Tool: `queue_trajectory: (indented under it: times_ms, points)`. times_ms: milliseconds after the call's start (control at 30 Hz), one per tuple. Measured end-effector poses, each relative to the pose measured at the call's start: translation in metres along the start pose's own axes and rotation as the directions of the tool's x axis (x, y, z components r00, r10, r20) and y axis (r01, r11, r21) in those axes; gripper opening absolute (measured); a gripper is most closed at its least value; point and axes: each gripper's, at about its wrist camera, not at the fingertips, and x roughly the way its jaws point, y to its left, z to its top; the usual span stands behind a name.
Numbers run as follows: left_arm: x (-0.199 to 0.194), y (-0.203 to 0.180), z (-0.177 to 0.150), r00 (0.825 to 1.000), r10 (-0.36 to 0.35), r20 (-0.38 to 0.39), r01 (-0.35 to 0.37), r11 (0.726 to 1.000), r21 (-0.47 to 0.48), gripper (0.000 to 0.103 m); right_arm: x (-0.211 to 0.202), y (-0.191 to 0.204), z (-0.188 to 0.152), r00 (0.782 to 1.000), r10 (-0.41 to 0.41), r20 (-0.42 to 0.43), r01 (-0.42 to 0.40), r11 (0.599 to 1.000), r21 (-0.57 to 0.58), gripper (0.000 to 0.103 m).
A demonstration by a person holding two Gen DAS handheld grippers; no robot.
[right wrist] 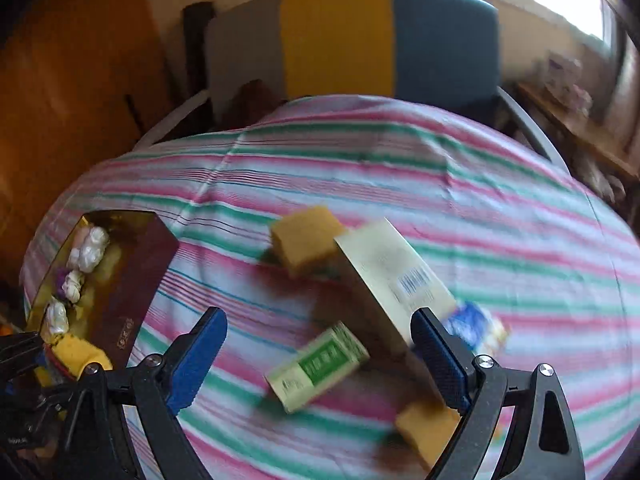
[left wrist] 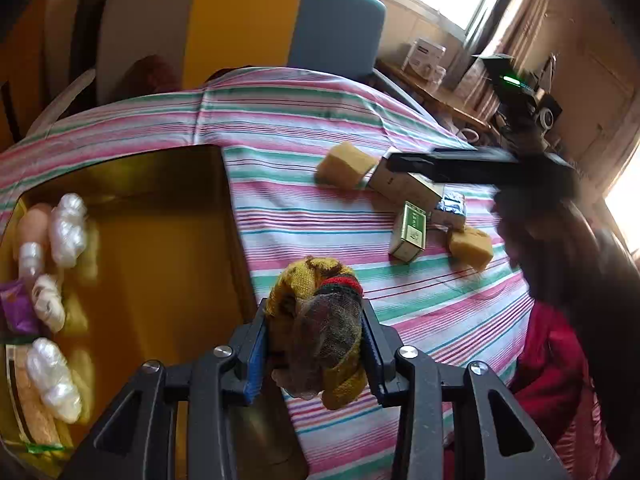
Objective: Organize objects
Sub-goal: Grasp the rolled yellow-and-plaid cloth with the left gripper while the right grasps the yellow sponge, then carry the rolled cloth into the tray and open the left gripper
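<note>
My left gripper (left wrist: 316, 316) is shut on a knitted bundle (left wrist: 316, 332) of yellow, red and brown cloth, held above the striped cloth beside the gold-lined box (left wrist: 160, 184). My right gripper (right wrist: 320, 356) is open, its blue pads wide apart over a small green-and-white carton (right wrist: 320, 364) lying on the table. A beige carton (right wrist: 392, 276) leans by the right finger. Two yellow sponges (right wrist: 306, 238) (right wrist: 428, 428) and a blue foil packet (right wrist: 476, 328) lie around them. The right wrist view is blurred.
The box's left side holds white wrapped bundles (left wrist: 68, 228), a small bottle (left wrist: 30, 256) and a purple packet (left wrist: 16, 304). A striped tablecloth (left wrist: 304, 128) covers the table. A grey, yellow and blue chair (left wrist: 248, 20) stands behind it. Red fabric (left wrist: 552, 360) hangs at the table's right edge.
</note>
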Motion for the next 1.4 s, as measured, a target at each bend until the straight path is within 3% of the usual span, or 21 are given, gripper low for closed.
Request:
queue_trajectory:
  times_ms: [233,333,400,433,467,533,600,800,933,967,1200,1400]
  points:
    - [-0.018,0.028,-0.006,0.999,0.021,0.025,-0.02,0.998,-0.065,0.04,0.074,0.018,0.059,0.99,-0.074,-0.124,0.05,0.981,-0.187,0.095]
    - [-0.024,0.043,-0.009,0.999,0.035,0.026,-0.032,0.994,-0.105,0.04,0.109,0.02,0.069,0.975,-0.071,-0.211,0.026,0.977,-0.212,0.098]
    - [-0.026,0.052,-0.012,0.999,0.045,0.026,-0.042,0.991,-0.126,0.04,0.135,0.021,0.066,0.954,-0.125,-0.274,0.053,0.966,-0.255,0.101]
    - [-0.027,0.055,-0.013,0.998,0.051,0.026,-0.047,0.99,-0.135,0.04,0.143,0.021,0.063,0.945,-0.132,-0.3,0.051,0.963,-0.264,0.1]
    - [-0.027,0.059,-0.014,0.998,0.054,0.024,-0.05,0.988,-0.145,0.04,0.147,0.021,0.06,0.94,-0.12,-0.319,0.034,0.964,-0.262,0.086]
    - [-0.027,0.064,-0.017,0.998,0.061,0.021,-0.057,0.985,-0.16,0.04,0.14,0.022,0.061,0.952,-0.079,-0.296,0.009,0.973,-0.229,0.064]
    - [-0.027,0.067,-0.018,0.997,0.07,0.023,-0.065,0.983,-0.172,0.04,0.133,0.028,0.06,0.956,-0.06,-0.287,-0.008,0.973,-0.229,0.062]
    - [-0.034,0.068,-0.021,0.995,0.094,0.043,-0.085,0.98,-0.177,0.04,0.109,0.071,0.034,0.957,-0.02,-0.288,-0.074,0.948,-0.311,0.061]
    - [-0.04,0.069,-0.026,0.991,0.122,0.056,-0.111,0.978,-0.174,0.04,0.093,0.088,0.0,0.948,0.014,-0.317,-0.114,0.947,-0.3,0.062]
    - [-0.041,0.069,-0.028,0.99,0.131,0.058,-0.119,0.977,-0.174,0.04,0.088,0.09,-0.006,0.955,0.005,-0.297,-0.1,0.948,-0.303,0.062]
    - [-0.051,0.07,-0.037,0.97,0.228,0.086,-0.213,0.964,-0.157,0.04,0.054,0.081,-0.056,0.974,0.044,-0.224,-0.098,0.968,-0.233,0.062]
    - [-0.053,0.067,-0.044,0.944,0.318,0.084,-0.304,0.942,-0.141,0.041,0.046,0.064,-0.072,0.985,0.097,-0.141,-0.125,0.971,-0.206,0.062]
